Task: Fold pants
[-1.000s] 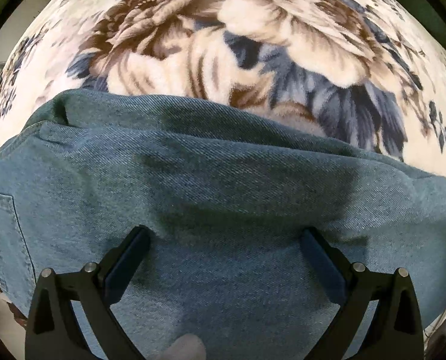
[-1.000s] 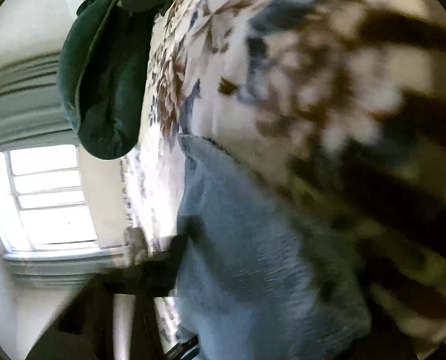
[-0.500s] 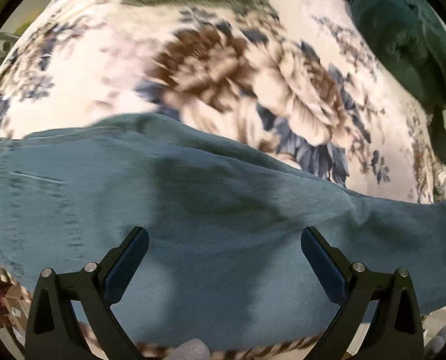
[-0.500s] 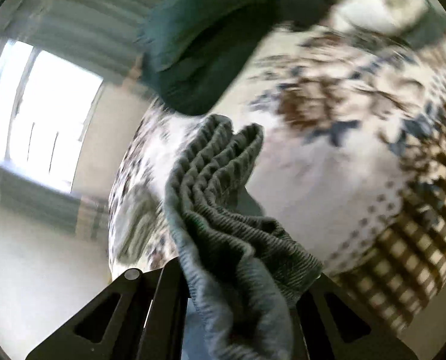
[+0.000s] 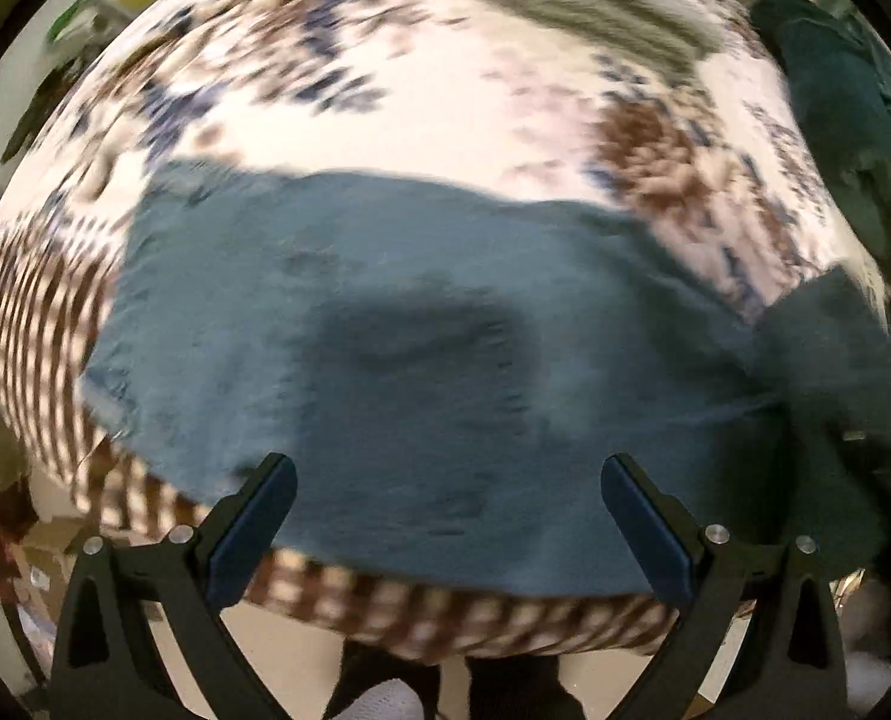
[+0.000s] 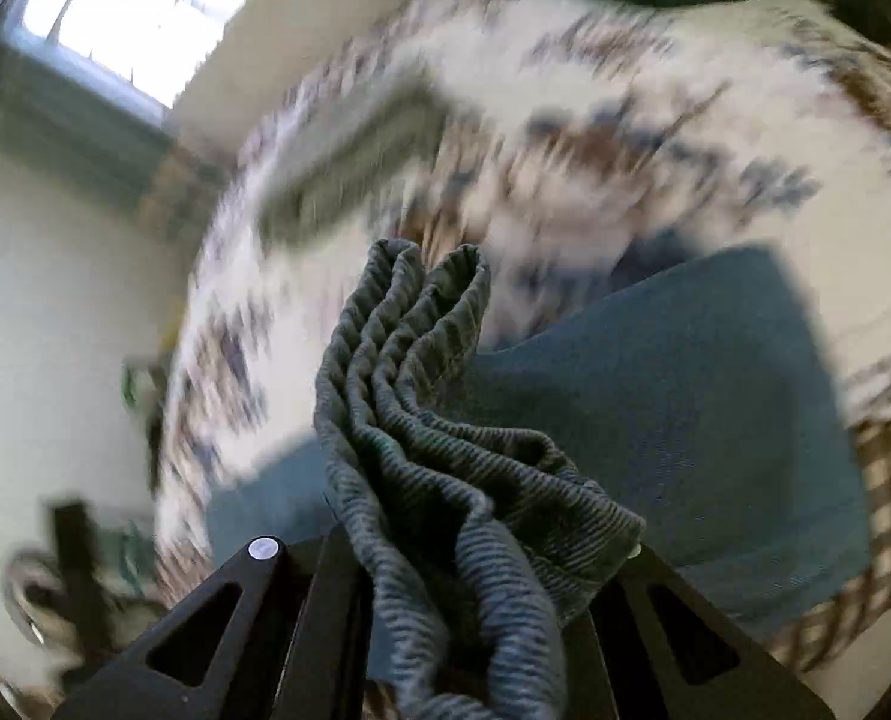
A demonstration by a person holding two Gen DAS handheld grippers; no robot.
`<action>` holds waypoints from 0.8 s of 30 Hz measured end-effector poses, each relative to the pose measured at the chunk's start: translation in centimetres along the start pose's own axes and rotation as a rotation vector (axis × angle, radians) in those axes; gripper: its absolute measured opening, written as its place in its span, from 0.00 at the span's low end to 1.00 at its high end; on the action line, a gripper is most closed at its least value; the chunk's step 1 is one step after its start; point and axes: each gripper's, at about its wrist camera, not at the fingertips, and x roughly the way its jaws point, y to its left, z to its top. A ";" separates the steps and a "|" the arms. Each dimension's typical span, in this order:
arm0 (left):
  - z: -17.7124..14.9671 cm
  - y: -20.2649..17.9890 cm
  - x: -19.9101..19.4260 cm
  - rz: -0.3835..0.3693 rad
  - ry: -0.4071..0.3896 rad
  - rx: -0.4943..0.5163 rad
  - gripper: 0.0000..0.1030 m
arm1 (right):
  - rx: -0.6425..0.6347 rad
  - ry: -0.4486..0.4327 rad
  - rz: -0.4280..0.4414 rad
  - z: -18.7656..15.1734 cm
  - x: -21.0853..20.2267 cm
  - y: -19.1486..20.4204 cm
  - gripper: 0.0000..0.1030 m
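Note:
Blue denim pants [image 5: 421, 348] lie spread across a floral blanket [image 5: 421, 108] on a bed. My left gripper [image 5: 445, 510] is open and empty, hovering above the near edge of the pants. My right gripper [image 6: 469, 576] is shut on a bunched end of the pants [image 6: 421, 420], lifted above the rest of the denim [image 6: 685, 408]. That lifted end also shows at the right of the left wrist view [image 5: 829, 348].
A folded grey-green garment [image 5: 595, 6] lies at the far side of the bed, and it also shows blurred in the right wrist view [image 6: 349, 156]. A dark green cushion [image 5: 847, 108] is at the right. The bed's checked edge [image 5: 445, 618] is below me.
My left gripper has pulled back and up from the pants. My right gripper has swung round with the bunched end, so the spread denim now lies below it.

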 end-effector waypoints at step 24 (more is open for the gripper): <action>-4.0 17.8 -1.5 0.139 -0.092 -0.421 1.00 | -0.144 0.525 -0.401 -4.2 15.5 8.6 0.68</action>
